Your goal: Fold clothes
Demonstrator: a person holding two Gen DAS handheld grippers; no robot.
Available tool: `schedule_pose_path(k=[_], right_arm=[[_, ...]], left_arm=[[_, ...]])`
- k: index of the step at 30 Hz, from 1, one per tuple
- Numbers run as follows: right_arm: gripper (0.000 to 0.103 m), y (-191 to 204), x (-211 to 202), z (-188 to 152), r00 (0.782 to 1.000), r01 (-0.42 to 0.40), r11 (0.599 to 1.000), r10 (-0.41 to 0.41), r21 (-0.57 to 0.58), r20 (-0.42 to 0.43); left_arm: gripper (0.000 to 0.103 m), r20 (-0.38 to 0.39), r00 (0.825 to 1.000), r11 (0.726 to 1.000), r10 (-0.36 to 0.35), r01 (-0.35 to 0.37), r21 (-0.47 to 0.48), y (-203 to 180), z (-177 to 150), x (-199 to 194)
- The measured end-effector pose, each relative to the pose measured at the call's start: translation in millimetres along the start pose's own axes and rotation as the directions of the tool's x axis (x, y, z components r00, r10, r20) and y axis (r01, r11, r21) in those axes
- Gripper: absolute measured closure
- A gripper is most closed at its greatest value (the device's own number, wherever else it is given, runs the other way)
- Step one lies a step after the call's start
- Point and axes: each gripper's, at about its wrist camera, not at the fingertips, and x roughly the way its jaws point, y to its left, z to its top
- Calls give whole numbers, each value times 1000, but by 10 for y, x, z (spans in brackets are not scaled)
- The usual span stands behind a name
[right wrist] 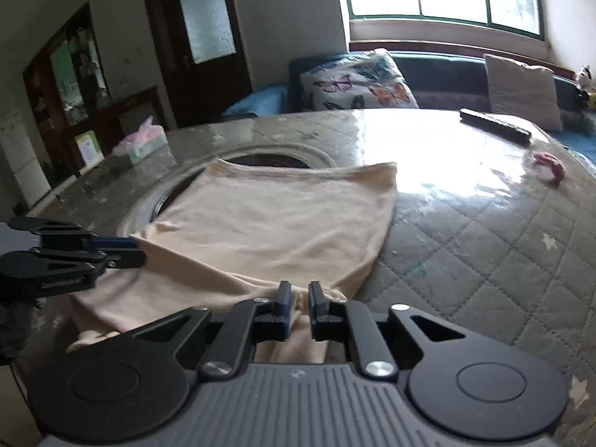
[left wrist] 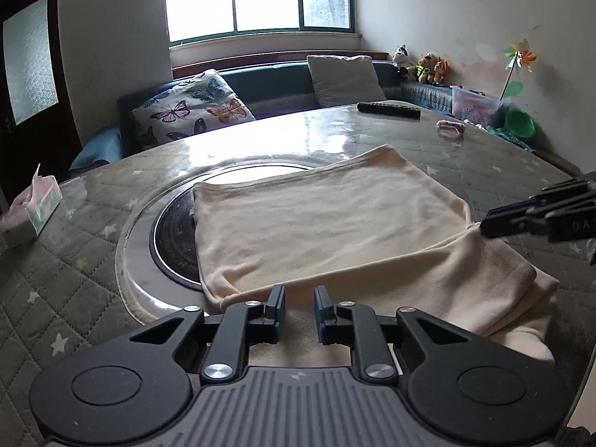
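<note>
You hold the left hand-held gripper [left wrist: 300, 303] and the right hand-held gripper [right wrist: 299, 298] narrowly apart, cloth between their pads, at the near edge of the cream garment [left wrist: 320, 219] lying part-folded on the tabletop [left wrist: 93, 260], evidently positioned for the next fold.

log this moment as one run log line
step: fold cream garment | left gripper: fingers apart at near edge | right gripper: fingers around bunched fabric, grip unclear | surface: quilted table

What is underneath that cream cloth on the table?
The cream cloth lies partly over a dark round panel set in a pale ring in the quilted table. Whatever lies beneath the covered part cannot be seen.
</note>
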Motion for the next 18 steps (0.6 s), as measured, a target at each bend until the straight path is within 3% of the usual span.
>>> schedule_pose_path(k=[3,4,5,8,10,15,18], right_arm=[[78,7,116,-12,1000,0,1000,0,13,-31],[81,13,155,-26,999,-2,1000,3,15,-43],[94,25,162,-32,999,-3,1000,3,13,-43],[97,97,39,-20,1000,8,1000,-7,-14,18],[98,112,-32,4,998,15,1000,-14,-20,53],[95,-17,156,-70,998,57,998,-57,15,-23],[94,-11,87,-54,998,67,998,-67,15,6]], left_arm=[[85,-2,1000,1000,9,-9,-4,1,2,23],[85,-2,1000,1000,14,-14,-5,5,-2,26],[85,-2,1000,1000,18,-18,-7,13,-5,26],[85,-4,1000,999,30,-30,-15,48,-11,27],[85,-3,999,999,38,-38,-21,67,-23,35],[84,-5,999,999,40,-40,-27,87,-34,36],[83,-2,999,999,38,-38,-17,69,2,6]])
